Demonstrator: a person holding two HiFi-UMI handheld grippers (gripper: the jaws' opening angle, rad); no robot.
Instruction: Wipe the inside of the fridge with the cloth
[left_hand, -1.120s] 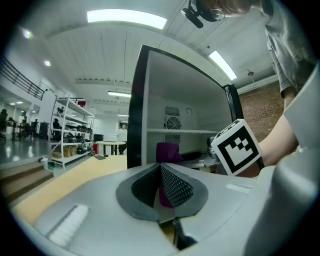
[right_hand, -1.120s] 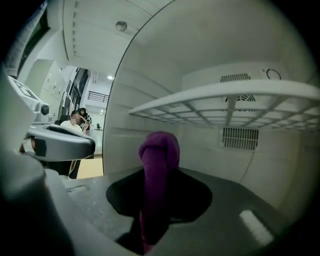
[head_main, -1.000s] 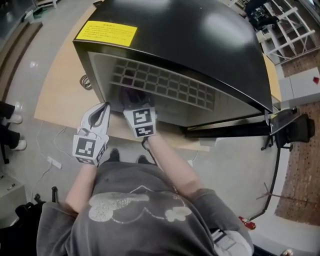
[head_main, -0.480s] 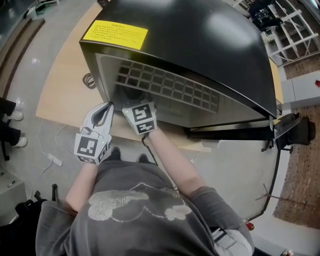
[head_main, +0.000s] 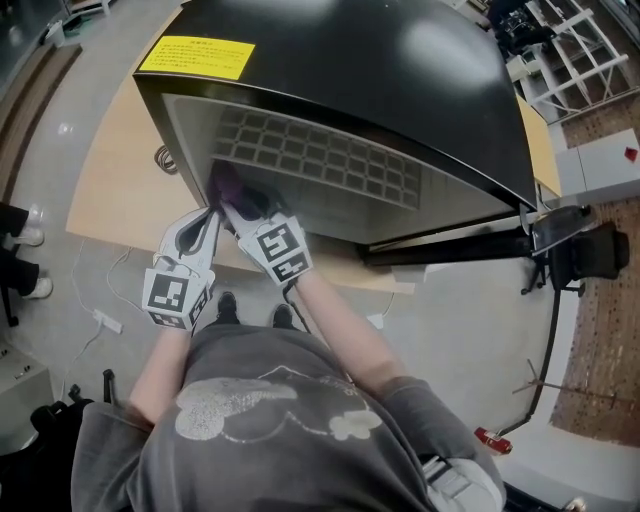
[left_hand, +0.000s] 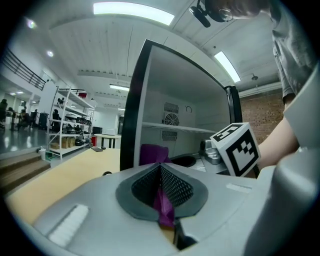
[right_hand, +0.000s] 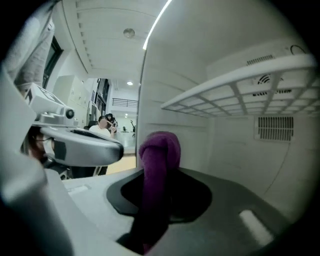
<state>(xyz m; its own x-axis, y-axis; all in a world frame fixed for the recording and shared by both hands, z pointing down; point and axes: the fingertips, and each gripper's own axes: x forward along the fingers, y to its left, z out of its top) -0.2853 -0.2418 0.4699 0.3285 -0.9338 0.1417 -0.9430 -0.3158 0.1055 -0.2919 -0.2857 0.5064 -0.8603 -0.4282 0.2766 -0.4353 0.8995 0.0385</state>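
Wooden table holds a black fridge. By its left wall the right gripper squeezes the purple cloth tight; the left gripper seems to pinch it too.

I am pinching my left tongs together on a strip of the purple cloth. More of it is bunching just beyond the jaws, at the mouth of the open fridge. 1 white shelf is crossing its inside. A marker cube is showing at right, and the desk is stretching away at left.
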